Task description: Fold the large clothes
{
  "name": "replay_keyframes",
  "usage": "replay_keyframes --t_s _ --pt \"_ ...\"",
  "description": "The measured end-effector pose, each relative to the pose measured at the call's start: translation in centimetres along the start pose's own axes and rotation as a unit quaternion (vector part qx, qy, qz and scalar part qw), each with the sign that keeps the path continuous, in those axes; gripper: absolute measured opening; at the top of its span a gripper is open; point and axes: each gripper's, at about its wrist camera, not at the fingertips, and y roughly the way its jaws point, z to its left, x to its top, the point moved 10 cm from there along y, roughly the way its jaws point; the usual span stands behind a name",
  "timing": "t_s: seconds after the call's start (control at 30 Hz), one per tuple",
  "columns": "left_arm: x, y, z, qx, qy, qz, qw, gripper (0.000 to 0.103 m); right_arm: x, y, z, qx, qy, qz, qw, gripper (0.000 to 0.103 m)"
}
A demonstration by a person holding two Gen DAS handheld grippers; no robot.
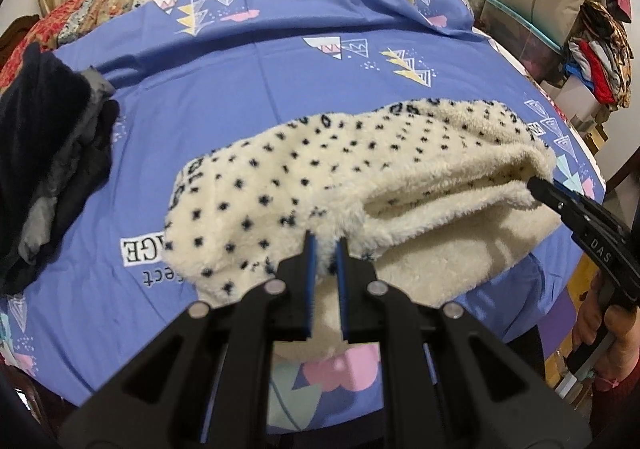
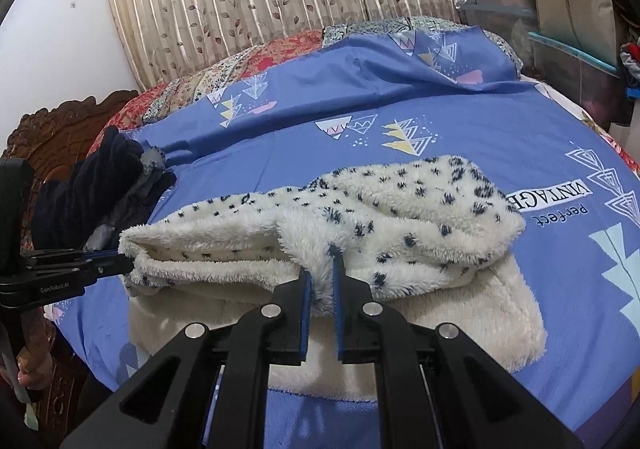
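bed (image 2: 500, 137), blue printed sheet | on it: spotted fleece garment (image 2: 400, 201); dark clothes pile (image 1: 48, 153)

Both tongs (image 2: 322, 269) (image 2: 126, 264) pinch the spotted fleece garment (image 2: 400, 217) (partly folded) on the blue sheet (image 2: 480, 137).

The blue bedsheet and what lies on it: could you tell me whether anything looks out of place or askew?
The blue bedsheet is rumpled and folded back at its far corner, baring the patchwork quilt. A dark garment lies crumpled at the sheet's edge. The spotted fleece, pinched by both tools, looks normal mid-fold.
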Motion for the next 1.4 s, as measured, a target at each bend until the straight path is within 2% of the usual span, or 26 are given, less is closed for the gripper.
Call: replay_keyframes --t_s 0.63,1.0,1.13,1.23,1.3,1.4 --pt "0.1 -0.1 0.2 -0.003 -0.001 -0.002 1.0000 0.009 1.2 -1.1 0.5 0.012 -0.005 -0.019 1.000 0.033" --pt "-0.9 -3.5 0.0 -0.026 0.000 -0.025 0.9993 0.009 1.3 -4.4 2.2 0.021 -0.034 -0.038 0.998 0.033" --pt "-2.5 -4.5 -0.5 -0.036 0.005 -0.024 0.9990 0.009 -0.1 -5.4 2.8 0.005 -0.062 -0.036 0.997 0.033" --pt "-4.4 -4.0 -1.5 -0.035 0.026 -0.010 0.9990 0.009 -2.4 -4.8 2.5 -0.008 -0.069 -0.013 0.998 0.033" --pt "-5.8 -2.8 -2.0 -0.030 0.039 0.010 0.9987 0.009 -4.7 -3.1 1.3 -0.019 -0.063 0.018 0.998 0.033" --pt "-8.1 0.8 -2.0 -0.028 0.044 0.065 0.9965 0.009 -7.5 -0.2 -0.6 -0.041 -0.052 0.057 0.996 0.033"
